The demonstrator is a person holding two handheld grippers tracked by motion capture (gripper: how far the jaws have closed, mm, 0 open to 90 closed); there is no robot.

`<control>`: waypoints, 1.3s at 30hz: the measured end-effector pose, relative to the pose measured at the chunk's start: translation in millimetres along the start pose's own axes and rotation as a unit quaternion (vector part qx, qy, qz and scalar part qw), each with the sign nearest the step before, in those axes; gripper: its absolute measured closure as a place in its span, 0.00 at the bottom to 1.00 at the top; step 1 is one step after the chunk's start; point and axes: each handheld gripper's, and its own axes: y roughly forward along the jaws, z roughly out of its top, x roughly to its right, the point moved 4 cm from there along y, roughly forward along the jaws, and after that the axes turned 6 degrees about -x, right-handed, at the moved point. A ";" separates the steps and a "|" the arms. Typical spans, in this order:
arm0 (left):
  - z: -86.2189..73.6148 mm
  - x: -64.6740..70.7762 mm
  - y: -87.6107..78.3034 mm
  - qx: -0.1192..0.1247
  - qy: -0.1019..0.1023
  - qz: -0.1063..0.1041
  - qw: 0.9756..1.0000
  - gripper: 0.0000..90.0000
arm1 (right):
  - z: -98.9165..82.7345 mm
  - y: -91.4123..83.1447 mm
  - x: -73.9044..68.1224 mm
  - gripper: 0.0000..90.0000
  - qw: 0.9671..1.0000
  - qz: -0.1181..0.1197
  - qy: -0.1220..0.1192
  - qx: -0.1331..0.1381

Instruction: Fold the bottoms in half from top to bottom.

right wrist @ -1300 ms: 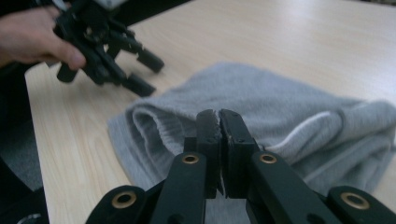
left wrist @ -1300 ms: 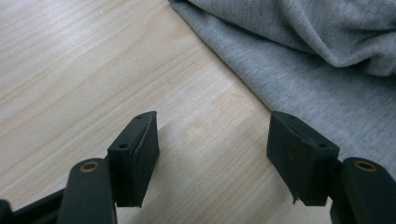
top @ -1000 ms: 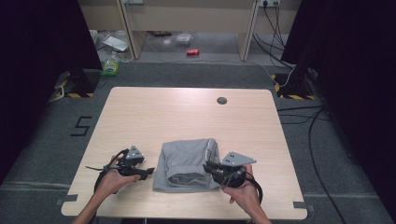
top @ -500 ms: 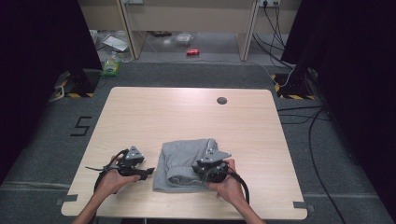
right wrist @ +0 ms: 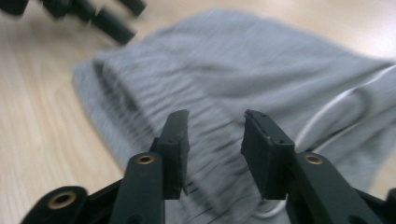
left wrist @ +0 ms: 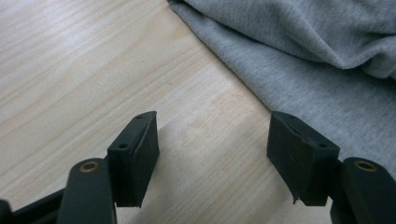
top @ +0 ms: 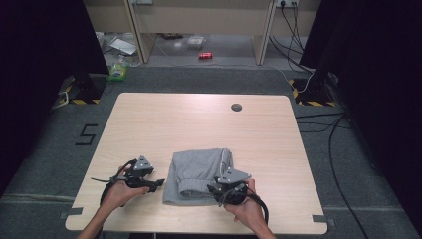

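Observation:
A folded grey garment [top: 198, 172] with a white drawstring [top: 225, 158] lies near the front edge of the wooden table [top: 199, 124]. My left gripper [top: 155, 183] rests on the table just left of it, open. In the left gripper view its jaws [left wrist: 212, 119] frame bare wood, with the garment's edge [left wrist: 327, 70] beyond the right jaw. My right gripper [top: 214, 189] sits over the garment's near right corner. Its jaws [right wrist: 215, 116] have just been opening and stand apart above the ribbed waistband [right wrist: 140, 98], not pressing on the cloth. The drawstring [right wrist: 336, 105] curls to the right.
A dark round grommet [top: 236, 107] sits in the tabletop near the far edge. On the floor beyond the table are a red can [top: 205, 55], a green bottle [top: 118, 71] and cables [top: 343, 129] at the right. My left gripper [right wrist: 107, 23] shows blurred past the garment.
My right gripper has moved left, from beside the garment onto its near right corner, and its jaws have spread wider. The left gripper and the garment have stayed put.

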 end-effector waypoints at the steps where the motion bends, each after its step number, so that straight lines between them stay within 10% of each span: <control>1: -0.1 0.0 0.0 0.000 0.000 0.000 1.000 0.37 | 3.0 -2.6 3.3 0.64 1.000 -0.002 0.004 0.007; 21: 0.0 0.0 0.0 0.001 -0.001 0.000 1.000 0.37 | 33.8 -4.3 78.9 0.53 0.995 -0.061 0.080 0.018; 39: 11.3 -11.8 -2.3 0.022 -0.035 -0.004 0.999 0.38 | 38.3 11.2 106.7 0.47 0.990 -0.074 0.116 0.004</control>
